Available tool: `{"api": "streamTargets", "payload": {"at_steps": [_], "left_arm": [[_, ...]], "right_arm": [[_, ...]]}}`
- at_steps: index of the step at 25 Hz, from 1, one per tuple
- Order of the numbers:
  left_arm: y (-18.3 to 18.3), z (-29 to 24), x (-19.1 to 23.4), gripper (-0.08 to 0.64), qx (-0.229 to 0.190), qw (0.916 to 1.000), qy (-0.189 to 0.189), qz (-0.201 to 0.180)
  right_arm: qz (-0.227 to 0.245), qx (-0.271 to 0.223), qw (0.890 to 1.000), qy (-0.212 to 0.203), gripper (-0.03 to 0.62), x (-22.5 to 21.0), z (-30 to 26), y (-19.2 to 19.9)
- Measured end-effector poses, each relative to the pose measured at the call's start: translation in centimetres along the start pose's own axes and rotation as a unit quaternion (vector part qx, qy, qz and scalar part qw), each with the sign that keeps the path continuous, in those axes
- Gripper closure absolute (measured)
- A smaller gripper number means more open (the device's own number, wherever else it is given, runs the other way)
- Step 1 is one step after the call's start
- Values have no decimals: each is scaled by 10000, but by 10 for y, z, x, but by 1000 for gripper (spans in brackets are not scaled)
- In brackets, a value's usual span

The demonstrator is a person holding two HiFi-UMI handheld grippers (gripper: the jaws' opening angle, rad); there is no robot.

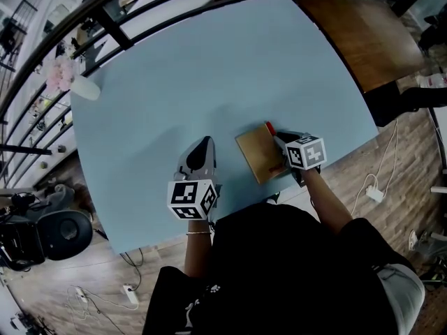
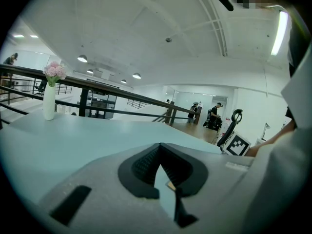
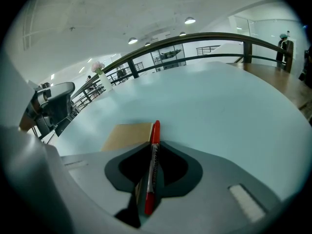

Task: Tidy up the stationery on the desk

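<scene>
Pale blue desk (image 1: pixel 209 68), curved along its far edge, with a dark railing (image 1: pixel 140 5) running behind it and a brown wooden table (image 1: pixel 356 33) past its far right corner. On the wood floor off the desk's right side lies a white cable with a plug (image 1: pixel 375 194). A tan notebook (image 1: pixel 257 153) lies flat near the near edge, right of the middle and a little askew. It sits between the two grippers, closer to the right one.

At the far left corner stands a white vase (image 1: pixel 85 88) with pink flowers (image 1: pixel 61 72) upright in it.

The left gripper (image 1: pixel 203 144) sits low by the near edge, left of the notebook and apart from it, pointing toward the far edge. Its jaws are closed together with nothing in them.

The right gripper (image 1: pixel 279 139) tilts down at the notebook's right edge. Its jaws stand a narrow way apart with a red marker (image 3: pixel 153 165) between them, lying along their length — its far end is at the notebook's far right corner. A sliver of tan shows between the marker and the left-hand jaw — the pads do not seem to press on it.
</scene>
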State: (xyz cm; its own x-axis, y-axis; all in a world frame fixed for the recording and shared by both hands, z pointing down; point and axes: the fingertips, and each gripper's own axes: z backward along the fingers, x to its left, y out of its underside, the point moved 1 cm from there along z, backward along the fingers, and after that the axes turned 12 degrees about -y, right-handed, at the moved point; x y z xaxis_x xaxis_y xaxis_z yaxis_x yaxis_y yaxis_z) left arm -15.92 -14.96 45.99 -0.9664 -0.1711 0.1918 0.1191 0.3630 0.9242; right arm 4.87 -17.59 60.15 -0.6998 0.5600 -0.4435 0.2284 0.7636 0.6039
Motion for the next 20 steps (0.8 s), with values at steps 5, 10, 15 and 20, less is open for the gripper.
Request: {"api": "streamTargets", "payload": {"at_steps": [5,10,15,20], "left_arm": [[-4,3,0,561,-77,10000,-12,58],[-9,3,0,561,-155,9999,-24,37],[-10,6,-3,561,-176,9998,-39,18],[-16,10,-10,561,-277,9996,-16,-43]], "right_arm": [[95,-325,9994,-69,520,4,6,-12],[353,-939,9948,-161,553,16,20,-45],[482,-1736,9826,-462,581,35,42,-77],[684,-2344,9673,-683,581,49,65,-103]]}}
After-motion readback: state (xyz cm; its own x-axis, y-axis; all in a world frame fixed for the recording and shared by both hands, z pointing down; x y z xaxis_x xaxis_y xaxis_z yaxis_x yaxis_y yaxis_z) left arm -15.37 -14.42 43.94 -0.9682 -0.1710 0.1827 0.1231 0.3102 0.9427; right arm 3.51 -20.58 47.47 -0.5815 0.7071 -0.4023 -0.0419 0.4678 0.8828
